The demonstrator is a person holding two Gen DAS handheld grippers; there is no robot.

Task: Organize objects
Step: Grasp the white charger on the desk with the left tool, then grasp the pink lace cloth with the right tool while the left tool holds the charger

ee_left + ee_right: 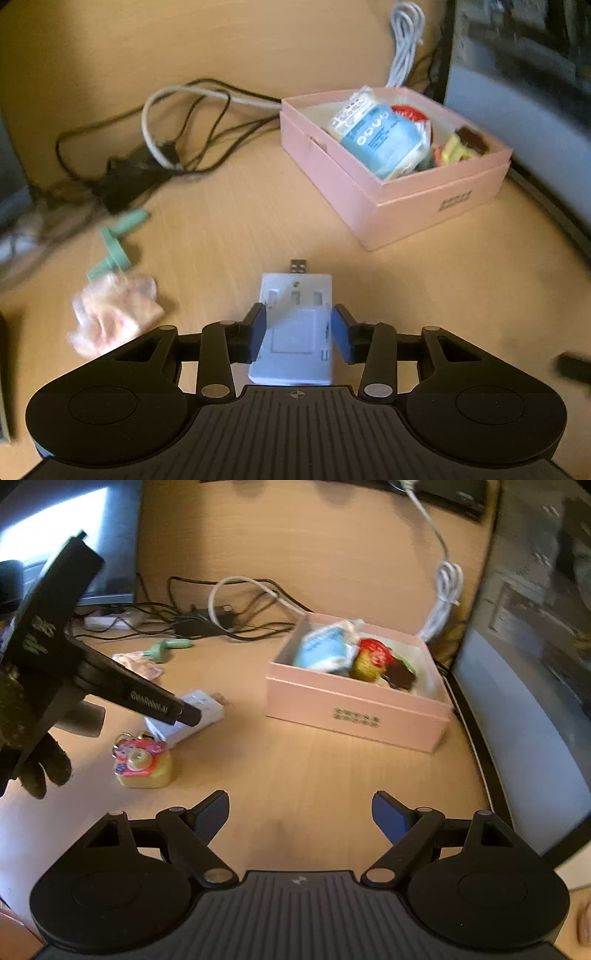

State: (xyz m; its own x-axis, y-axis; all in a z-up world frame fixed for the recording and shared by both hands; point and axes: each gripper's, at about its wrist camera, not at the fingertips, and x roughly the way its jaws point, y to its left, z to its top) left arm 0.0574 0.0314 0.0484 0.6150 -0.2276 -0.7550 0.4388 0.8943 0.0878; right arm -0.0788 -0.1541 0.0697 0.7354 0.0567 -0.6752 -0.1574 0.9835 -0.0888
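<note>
My left gripper (298, 328) is shut on a white USB adapter (295, 325), one blue pad on each side; the metal plug points away. In the right wrist view the left gripper (184, 712) comes in from the left over the adapter (201, 709) on the wooden desk. My right gripper (299, 812) is open and empty above bare desk. A pink box (399, 199), also in the right wrist view (354, 716), holds a blue packet (380, 140) and several snacks. A pink and yellow keychain toy (144, 762) lies near the adapter.
A green plastic part (114, 247) and a crumpled pink wrapper (114, 314) lie left of the adapter. Tangled black and white cables (177, 122) sit behind. A coiled white cable (443, 598) is beyond the box. A monitor (535, 686) borders the right.
</note>
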